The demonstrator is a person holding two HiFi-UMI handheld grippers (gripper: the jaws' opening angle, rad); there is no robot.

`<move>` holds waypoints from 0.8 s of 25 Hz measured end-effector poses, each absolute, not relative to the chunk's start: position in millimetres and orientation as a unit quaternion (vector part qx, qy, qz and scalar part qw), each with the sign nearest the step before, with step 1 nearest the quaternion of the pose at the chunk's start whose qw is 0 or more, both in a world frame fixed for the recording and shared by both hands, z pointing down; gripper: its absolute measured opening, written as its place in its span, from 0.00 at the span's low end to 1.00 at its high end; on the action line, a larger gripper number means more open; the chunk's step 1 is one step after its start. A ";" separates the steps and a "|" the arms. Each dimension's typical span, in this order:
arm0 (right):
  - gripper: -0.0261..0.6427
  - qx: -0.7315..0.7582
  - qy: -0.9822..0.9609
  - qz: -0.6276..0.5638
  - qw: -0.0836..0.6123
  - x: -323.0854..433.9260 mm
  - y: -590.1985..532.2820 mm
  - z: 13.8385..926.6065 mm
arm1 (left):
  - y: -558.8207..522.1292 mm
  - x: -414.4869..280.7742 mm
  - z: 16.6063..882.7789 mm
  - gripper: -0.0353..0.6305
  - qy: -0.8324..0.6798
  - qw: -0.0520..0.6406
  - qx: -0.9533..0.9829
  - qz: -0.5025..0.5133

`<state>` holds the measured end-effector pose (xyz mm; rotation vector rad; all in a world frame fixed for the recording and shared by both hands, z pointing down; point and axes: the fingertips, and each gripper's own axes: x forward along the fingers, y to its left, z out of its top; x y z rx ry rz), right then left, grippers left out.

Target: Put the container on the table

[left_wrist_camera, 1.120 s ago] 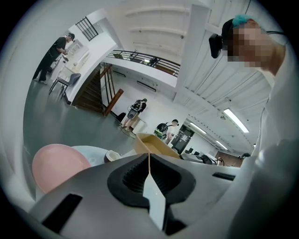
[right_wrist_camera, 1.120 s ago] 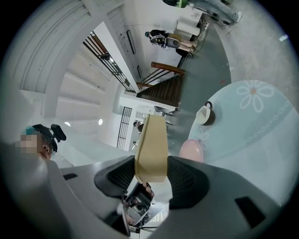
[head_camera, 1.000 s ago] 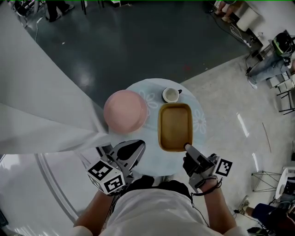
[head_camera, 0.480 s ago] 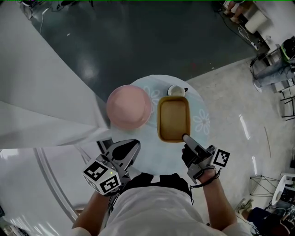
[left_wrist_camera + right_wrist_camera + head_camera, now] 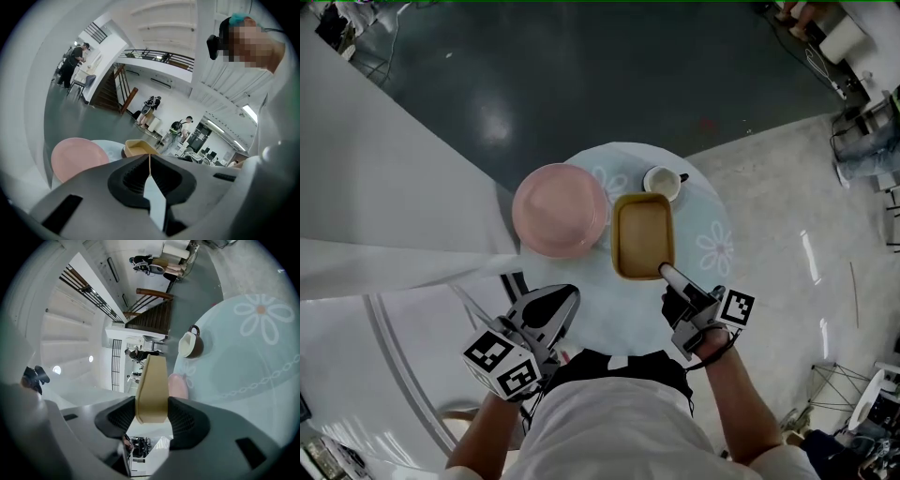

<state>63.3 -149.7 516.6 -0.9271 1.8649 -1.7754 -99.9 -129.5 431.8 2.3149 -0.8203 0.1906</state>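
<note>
Container, tan rectangular shallow plastic (image 5: pixel 643 234): low over round pale-blue flower-printed table (image 5: pixel 623 314), near rim clamped by right gripper (image 5: pixel 667 274). Probably light, stiff, smooth; rim grip suits. Left gripper (image 5: pixel 565 298) jaws together, empty.

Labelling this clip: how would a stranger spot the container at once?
Find the round pale-blue table with flower prints. Right of the pink plate is the container, its near rim in the right gripper. It alone is rectangular and mustard-yellow; plate and white cup are round.

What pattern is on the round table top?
Pale blue table top with white daisies and a chain line; best in right gripper view.
</note>
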 end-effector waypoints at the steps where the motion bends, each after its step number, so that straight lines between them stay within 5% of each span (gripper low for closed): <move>1: 0.38 -0.329 0.666 -0.640 0.198 64.0 -151.6 520.7 | -129.9 -97.7 432.8 0.10 -0.318 0.334 0.884 0.075; 20: 0.38 -0.283 0.648 -0.694 0.139 68.2 -173.9 591.8 | -130.7 -70.7 458.3 0.10 -0.372 0.365 0.847 0.105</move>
